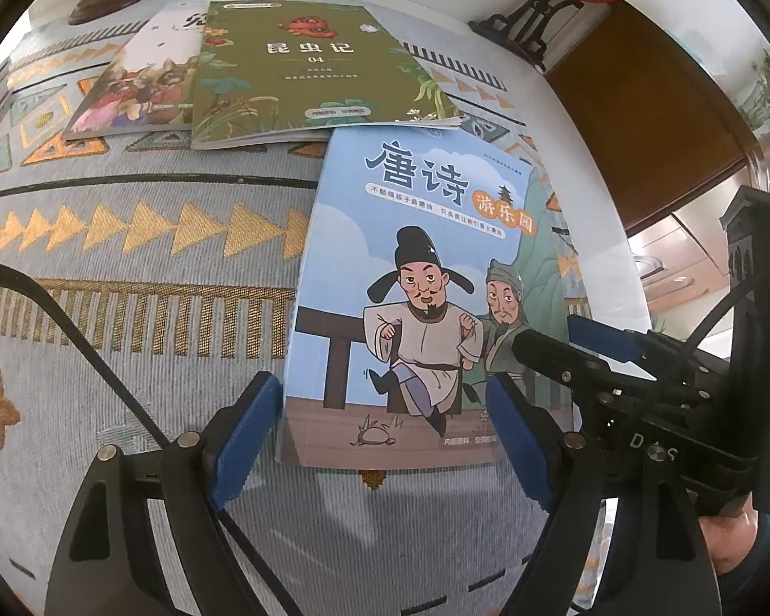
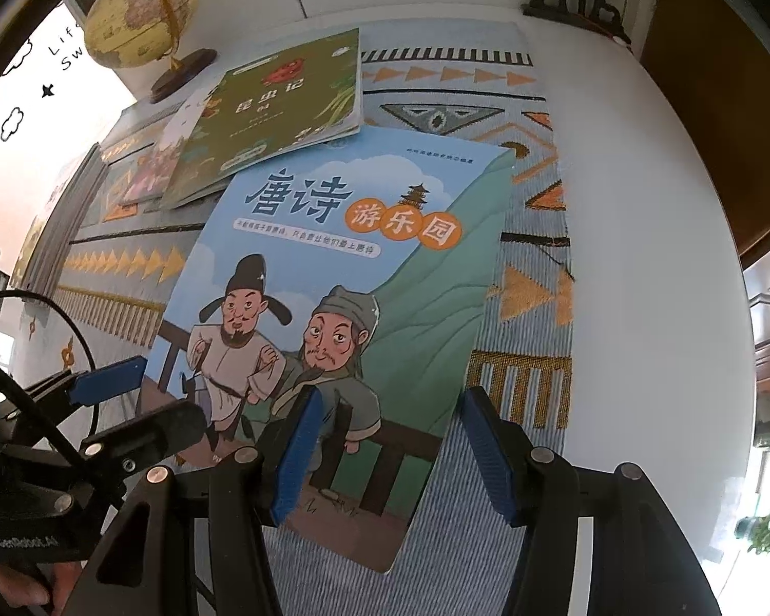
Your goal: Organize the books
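Glossy flat blue book, woven patterned cloth

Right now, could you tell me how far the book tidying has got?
Barely begun. Nothing looks stacked squarely: the green book lies askew over a third book. In hand: both grippers, left and right, hang open-jawed over the blue book, neither gripping. Left: gathering all three books.
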Action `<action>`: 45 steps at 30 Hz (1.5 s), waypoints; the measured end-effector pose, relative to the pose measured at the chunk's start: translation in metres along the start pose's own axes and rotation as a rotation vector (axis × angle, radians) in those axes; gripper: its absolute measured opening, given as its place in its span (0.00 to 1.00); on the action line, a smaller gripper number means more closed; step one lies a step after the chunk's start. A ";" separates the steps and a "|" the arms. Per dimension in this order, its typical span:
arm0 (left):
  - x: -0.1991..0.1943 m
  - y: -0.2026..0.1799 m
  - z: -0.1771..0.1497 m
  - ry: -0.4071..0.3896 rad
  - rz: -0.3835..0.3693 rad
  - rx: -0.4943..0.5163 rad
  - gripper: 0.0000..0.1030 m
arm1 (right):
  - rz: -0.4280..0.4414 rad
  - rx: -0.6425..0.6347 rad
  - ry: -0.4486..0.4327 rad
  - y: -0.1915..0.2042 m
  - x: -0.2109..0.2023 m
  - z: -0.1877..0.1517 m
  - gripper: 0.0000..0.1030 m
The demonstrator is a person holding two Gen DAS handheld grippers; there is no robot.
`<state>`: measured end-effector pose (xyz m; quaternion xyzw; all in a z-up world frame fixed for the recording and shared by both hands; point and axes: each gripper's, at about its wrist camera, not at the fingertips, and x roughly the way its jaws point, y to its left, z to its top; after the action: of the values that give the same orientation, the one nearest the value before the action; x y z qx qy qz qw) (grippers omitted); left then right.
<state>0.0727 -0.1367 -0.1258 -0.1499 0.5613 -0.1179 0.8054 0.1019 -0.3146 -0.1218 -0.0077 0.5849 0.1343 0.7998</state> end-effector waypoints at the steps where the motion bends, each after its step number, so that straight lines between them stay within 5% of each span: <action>1: 0.000 0.000 0.000 -0.003 0.000 0.004 0.78 | -0.001 0.000 -0.002 0.001 0.000 0.000 0.54; 9: 0.007 0.000 0.019 -0.034 -0.041 0.007 0.78 | 0.014 0.033 -0.023 -0.002 -0.001 0.001 0.54; 15: -0.024 0.023 0.021 -0.058 -0.397 -0.201 0.76 | 0.115 0.145 -0.056 -0.029 -0.008 -0.005 0.53; 18: -0.016 0.020 0.022 -0.041 -0.461 -0.253 0.74 | 0.176 0.198 -0.072 -0.039 -0.010 -0.008 0.53; 20: -0.002 0.017 0.020 -0.016 -0.436 -0.262 0.63 | 0.205 0.228 -0.077 -0.043 -0.011 -0.009 0.53; 25: 0.015 0.026 0.014 0.014 -0.461 -0.381 0.18 | 0.265 0.286 -0.063 -0.053 -0.012 -0.012 0.53; 29: 0.016 0.032 0.020 0.052 -0.689 -0.515 0.17 | 0.385 0.392 -0.009 -0.073 -0.011 -0.016 0.58; 34: 0.026 0.023 0.019 0.094 -0.792 -0.582 0.17 | 0.650 0.606 0.026 -0.102 -0.002 -0.032 0.67; 37: 0.027 0.019 0.017 0.113 -0.725 -0.561 0.16 | 0.681 0.601 0.002 -0.104 -0.005 -0.033 0.53; 40: 0.022 0.008 0.019 0.123 -0.526 -0.446 0.16 | 0.575 0.485 -0.046 -0.097 -0.023 -0.028 0.28; 45: 0.002 -0.035 0.013 0.101 -0.270 -0.187 0.16 | 0.345 0.168 -0.080 -0.055 -0.053 -0.021 0.24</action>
<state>0.0846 -0.1683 -0.1103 -0.2920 0.5843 -0.1797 0.7356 0.0800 -0.3818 -0.0867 0.1649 0.5545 0.2204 0.7853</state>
